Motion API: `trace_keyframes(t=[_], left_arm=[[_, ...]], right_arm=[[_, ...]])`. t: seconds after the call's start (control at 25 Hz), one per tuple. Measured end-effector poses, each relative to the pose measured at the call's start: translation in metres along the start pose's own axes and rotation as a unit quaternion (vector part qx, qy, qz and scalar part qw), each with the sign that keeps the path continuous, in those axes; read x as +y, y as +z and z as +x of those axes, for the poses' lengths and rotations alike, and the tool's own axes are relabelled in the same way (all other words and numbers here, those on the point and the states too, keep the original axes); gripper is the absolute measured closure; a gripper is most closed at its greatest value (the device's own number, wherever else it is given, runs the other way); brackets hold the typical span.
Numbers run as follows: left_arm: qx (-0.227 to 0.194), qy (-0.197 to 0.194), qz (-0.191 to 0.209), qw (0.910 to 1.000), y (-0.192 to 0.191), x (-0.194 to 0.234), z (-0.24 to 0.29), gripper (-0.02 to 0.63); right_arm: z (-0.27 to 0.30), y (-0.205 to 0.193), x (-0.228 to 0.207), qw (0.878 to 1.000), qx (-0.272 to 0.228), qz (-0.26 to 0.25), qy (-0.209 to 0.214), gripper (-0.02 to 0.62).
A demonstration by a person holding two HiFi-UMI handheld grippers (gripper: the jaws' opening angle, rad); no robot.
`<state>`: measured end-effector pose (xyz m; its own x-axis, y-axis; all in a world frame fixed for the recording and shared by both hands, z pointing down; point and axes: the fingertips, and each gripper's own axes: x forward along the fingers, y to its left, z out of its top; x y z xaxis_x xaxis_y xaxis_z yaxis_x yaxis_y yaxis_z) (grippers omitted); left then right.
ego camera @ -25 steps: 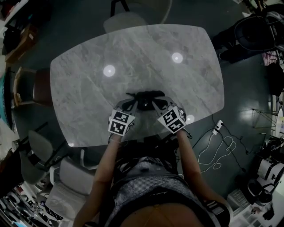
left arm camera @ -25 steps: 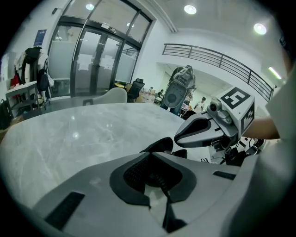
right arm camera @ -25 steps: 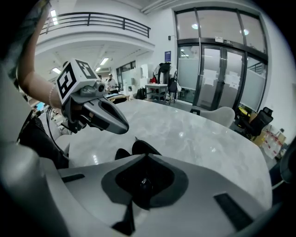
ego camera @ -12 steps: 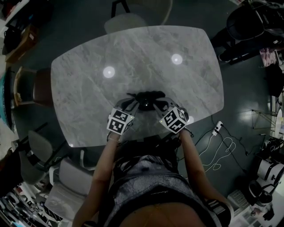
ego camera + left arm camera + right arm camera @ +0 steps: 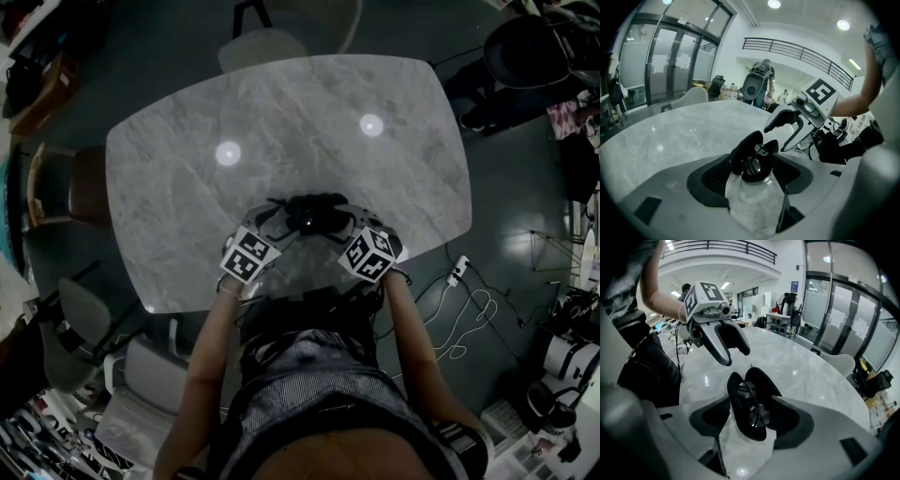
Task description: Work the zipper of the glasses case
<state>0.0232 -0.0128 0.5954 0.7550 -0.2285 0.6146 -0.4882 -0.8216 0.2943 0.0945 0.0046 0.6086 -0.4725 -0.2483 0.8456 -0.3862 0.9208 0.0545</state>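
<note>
Glasses case: we see it gaping open at lower centre, on the table.
Left gripper: jaws have just been opening, case between them, ungripped.
Right gripper: likewise, wider.

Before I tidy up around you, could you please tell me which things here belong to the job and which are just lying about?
Job: glasses case, lying open; glasses inside it; left gripper and right gripper, jaws have just been opening, case between each pair.
Lying about: chairs; power strip on the floor.
</note>
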Motion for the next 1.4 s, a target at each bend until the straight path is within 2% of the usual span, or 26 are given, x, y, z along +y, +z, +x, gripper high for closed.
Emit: trace_keyframes(t=[0.08,0.2,0.4,0.48,0.64,0.8,1.0,1.08,1.24,1.4], left_arm=[[0.012,-0.02,0.022,0.9995,-0.001,-0.006,0.004,0.319],[0.044,-0.035,0.076,0.9955,-0.011,-0.01,0.01,0.271],[0.094,-0.042,0.174,0.9794,-0.019,-0.008,0.021,0.176],[0.107,-0.052,0.195,0.9735,-0.018,-0.011,0.028,0.156],[0.141,-0.074,0.224,0.9616,-0.023,-0.014,0.046,0.112],[0.145,-0.105,0.2,0.9633,-0.022,-0.019,0.059,0.08],[0.175,-0.099,0.247,0.9479,-0.031,-0.012,0.073,0.077],[0.184,-0.105,0.247,0.9454,-0.035,-0.013,0.077,0.077],[0.188,-0.088,0.286,0.9354,-0.036,-0.01,0.081,0.077],[0.198,-0.086,0.298,0.9299,-0.041,-0.01,0.082,0.078]], right_arm=[[0.0,-0.002,-0.001,1.0,0.01,-0.022,0.001,0.29],[0.002,-0.004,-0.006,0.999,0.027,-0.047,-0.003,0.265],[0.012,-0.008,-0.01,0.995,0.067,-0.068,0.016,0.238],[0.012,-0.008,-0.01,0.994,0.075,-0.074,0.023,0.235],[0.015,-0.007,-0.01,0.992,0.079,-0.089,0.028,0.235],[0.016,-0.008,-0.008,0.991,0.078,-0.101,0.031,0.236],[0.017,-0.011,-0.004,0.99,0.079,-0.107,0.042,0.235],[0.017,-0.013,-0.004,0.989,0.082,-0.111,0.045,0.236],[0.016,-0.015,-0.002,0.989,0.085,-0.112,0.046,0.236],[0.014,-0.017,-0.004,0.989,0.088,-0.114,0.038,0.235]])
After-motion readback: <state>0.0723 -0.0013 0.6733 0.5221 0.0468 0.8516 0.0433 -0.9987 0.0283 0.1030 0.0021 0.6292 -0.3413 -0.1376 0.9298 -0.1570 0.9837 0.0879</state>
